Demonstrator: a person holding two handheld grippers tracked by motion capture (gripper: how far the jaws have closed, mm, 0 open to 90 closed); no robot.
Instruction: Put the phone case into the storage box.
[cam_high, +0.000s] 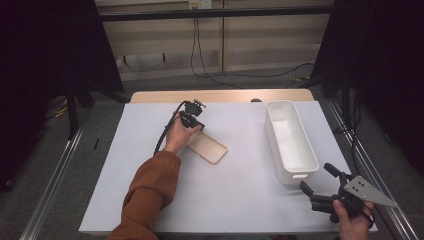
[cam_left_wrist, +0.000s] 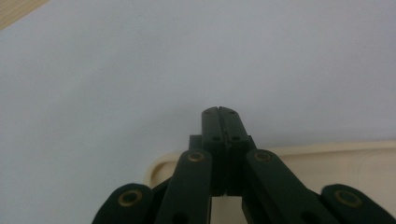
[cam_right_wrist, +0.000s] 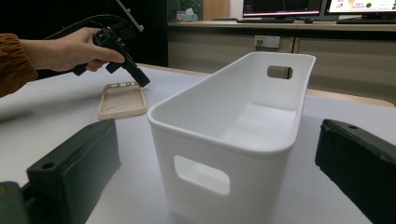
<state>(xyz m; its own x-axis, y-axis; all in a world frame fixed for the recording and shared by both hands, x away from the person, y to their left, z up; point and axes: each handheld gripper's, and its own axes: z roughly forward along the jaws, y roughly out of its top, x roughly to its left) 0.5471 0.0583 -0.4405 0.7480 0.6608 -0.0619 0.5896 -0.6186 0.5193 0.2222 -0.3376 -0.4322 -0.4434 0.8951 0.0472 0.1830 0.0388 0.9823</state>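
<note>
While the left gripper (cam_high: 196, 126) hovers tilted over the far end of a beige phone case (cam_high: 207, 146), its jaws are pressed fully together with nothing between them; the case lies flat, hollow side up, on the white table (cam_high: 235, 195), left of a white bin (cam_high: 290, 141); the right gripper (cam_high: 316, 186) rests at the table's near right corner, just before the bin's near end, jaws spread wide and holding nothing.

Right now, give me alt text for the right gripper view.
A white bin stands empty between two open black jaws. Behind it to the left, a hand holds the left gripper tip-down at a beige phone case.
</note>
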